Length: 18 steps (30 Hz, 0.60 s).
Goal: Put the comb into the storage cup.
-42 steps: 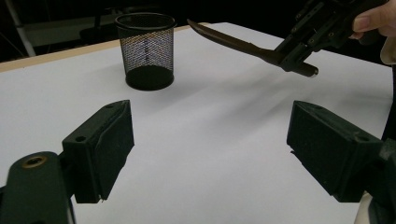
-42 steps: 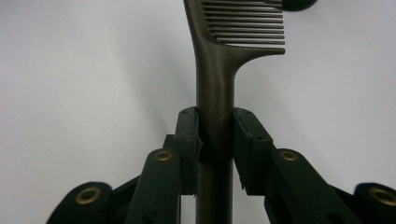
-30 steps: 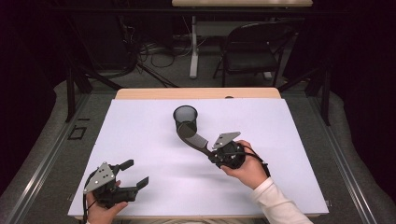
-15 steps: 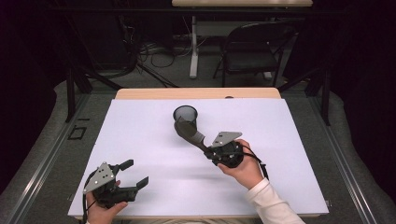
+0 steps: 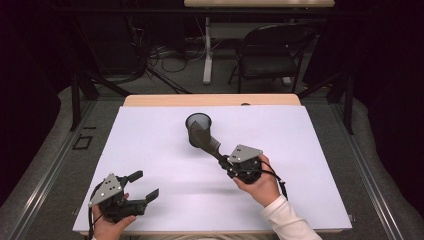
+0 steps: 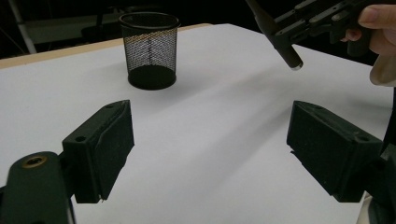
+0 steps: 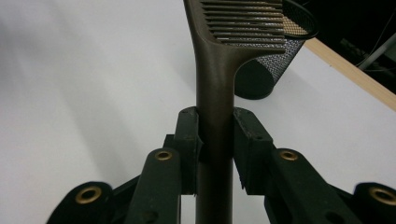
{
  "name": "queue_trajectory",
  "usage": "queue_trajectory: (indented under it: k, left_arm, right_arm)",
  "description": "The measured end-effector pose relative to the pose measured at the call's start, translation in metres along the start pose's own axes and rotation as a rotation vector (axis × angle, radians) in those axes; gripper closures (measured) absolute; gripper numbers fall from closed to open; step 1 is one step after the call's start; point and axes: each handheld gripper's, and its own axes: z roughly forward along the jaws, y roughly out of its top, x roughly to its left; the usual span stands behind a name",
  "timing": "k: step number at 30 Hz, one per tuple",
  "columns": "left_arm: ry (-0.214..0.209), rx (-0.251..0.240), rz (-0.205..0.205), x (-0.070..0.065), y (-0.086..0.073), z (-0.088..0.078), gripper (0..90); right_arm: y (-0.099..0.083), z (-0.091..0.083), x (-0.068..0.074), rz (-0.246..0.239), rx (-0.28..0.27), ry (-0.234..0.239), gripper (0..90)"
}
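Spatula head now lifted to the rim of the mesh cup, a touch higher than a moment ago.

Nearest, the left gripper [image 5: 144, 187] rests low on the white tabletop [image 5: 150, 145], jaws spread wide and holding nothing. Farther in, the right gripper [image 7: 215, 142] has its jaws clamped on the handle of the slotted spatula [image 7: 219, 70], whose head reaches over the upright black mesh cup [image 6: 150, 49] beyond.
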Motion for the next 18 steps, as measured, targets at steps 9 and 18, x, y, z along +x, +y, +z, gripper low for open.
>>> queue_trajectory:
  k: [9,18]
  left_arm:
    - [0.0,-0.007,-0.017,0.002,0.0,-0.001,15.1]
    - [-0.015,-0.022,-0.018,0.002,0.001,-0.002,15.1]
  right_arm:
    - [-0.01,-0.001,0.008,-0.012,-0.056,-0.049,73.1]
    - [-0.013,-0.001,0.013,-0.039,-0.064,-0.067,73.0]
